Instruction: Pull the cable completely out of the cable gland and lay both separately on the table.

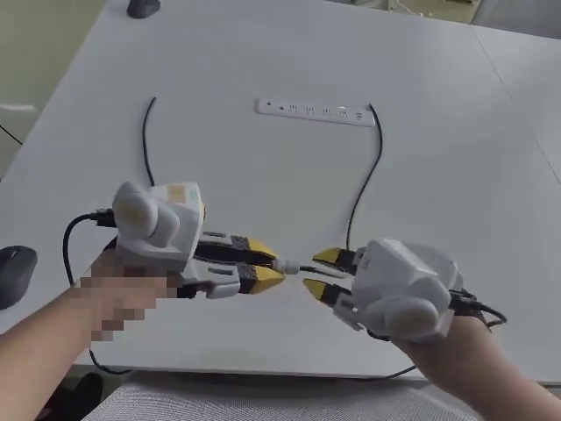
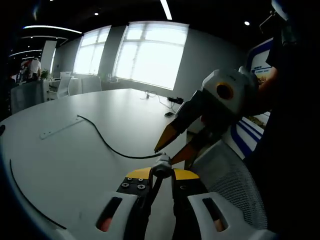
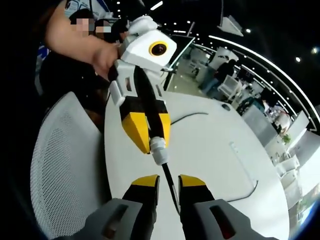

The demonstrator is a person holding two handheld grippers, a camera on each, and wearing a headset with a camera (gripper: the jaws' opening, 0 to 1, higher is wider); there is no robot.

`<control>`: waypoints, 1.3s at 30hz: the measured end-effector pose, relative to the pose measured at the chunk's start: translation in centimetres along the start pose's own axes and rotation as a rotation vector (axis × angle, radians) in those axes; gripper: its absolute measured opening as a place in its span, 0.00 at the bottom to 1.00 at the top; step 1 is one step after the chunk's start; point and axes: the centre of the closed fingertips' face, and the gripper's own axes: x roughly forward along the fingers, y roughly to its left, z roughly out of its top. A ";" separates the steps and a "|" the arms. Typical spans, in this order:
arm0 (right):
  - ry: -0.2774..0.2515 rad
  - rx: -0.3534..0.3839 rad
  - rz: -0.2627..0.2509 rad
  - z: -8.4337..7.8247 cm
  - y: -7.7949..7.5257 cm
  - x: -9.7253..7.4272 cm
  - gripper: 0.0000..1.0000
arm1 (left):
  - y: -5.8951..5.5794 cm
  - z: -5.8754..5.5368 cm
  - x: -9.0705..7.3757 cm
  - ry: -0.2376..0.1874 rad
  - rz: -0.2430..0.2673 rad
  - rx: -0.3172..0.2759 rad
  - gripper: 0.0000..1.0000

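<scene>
Hovering over near edge of large white table: two grippers, tips facing, almost touching.
- left gripper: jaws pinched narrow on gland.
- right gripper: jaws spread, gripping nothing, straddling cable just beside gland, so nearer arm for the pull.
- one long white power strip, toward far edge.
- one thin black cable: runs from gland between right jaws, then away toward strip's right end; second black cable lies toward left edge.
- one small grey-white cable gland: cable in it, axis in line with both grippers; judged pull: straight apart.
</scene>
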 end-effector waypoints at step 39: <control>-0.037 0.124 -0.039 -1.1 -2.0 -0.3 0.00 | 0.7 1.0 1.7 -0.016 0.054 -0.017 0.14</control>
